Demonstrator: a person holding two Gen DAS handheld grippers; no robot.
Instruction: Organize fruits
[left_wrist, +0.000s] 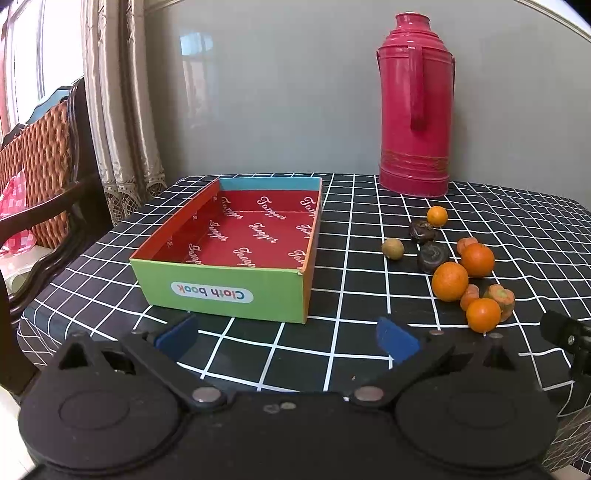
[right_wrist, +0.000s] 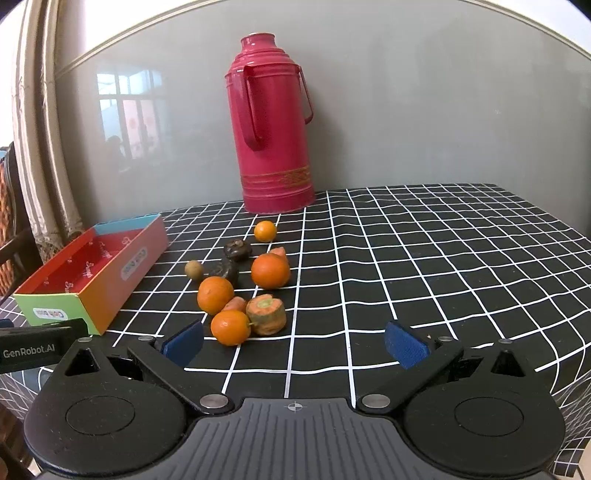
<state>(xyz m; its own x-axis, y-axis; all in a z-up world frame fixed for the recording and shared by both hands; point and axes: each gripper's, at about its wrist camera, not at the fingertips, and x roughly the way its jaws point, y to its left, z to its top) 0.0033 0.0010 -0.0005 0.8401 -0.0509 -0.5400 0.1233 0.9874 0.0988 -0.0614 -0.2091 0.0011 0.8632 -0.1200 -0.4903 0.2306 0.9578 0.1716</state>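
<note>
A shallow cardboard box (left_wrist: 225, 291) with a red inside stands empty on the checked tablecloth; it also shows at the left in the right wrist view (right_wrist: 55, 295). To its right lies a cluster of produce: several oranges (left_wrist: 450, 281) (right_wrist: 270, 271), carrot pieces (left_wrist: 501, 297) (right_wrist: 266, 314), two dark fruits (left_wrist: 433, 256) (right_wrist: 226, 271) and a small brown fruit (left_wrist: 392, 248) (right_wrist: 193, 270). My left gripper (left_wrist: 286, 338) is open and empty in front of the box. My right gripper (right_wrist: 293, 341) is open and empty just in front of the nearest orange (right_wrist: 230, 327).
A tall red thermos (left_wrist: 415, 103) (right_wrist: 273, 122) stands at the back against the grey wall. A dark wooden chair (left_wrist: 44, 177) with a woven cushion stands left of the table. The table edge runs close under both grippers.
</note>
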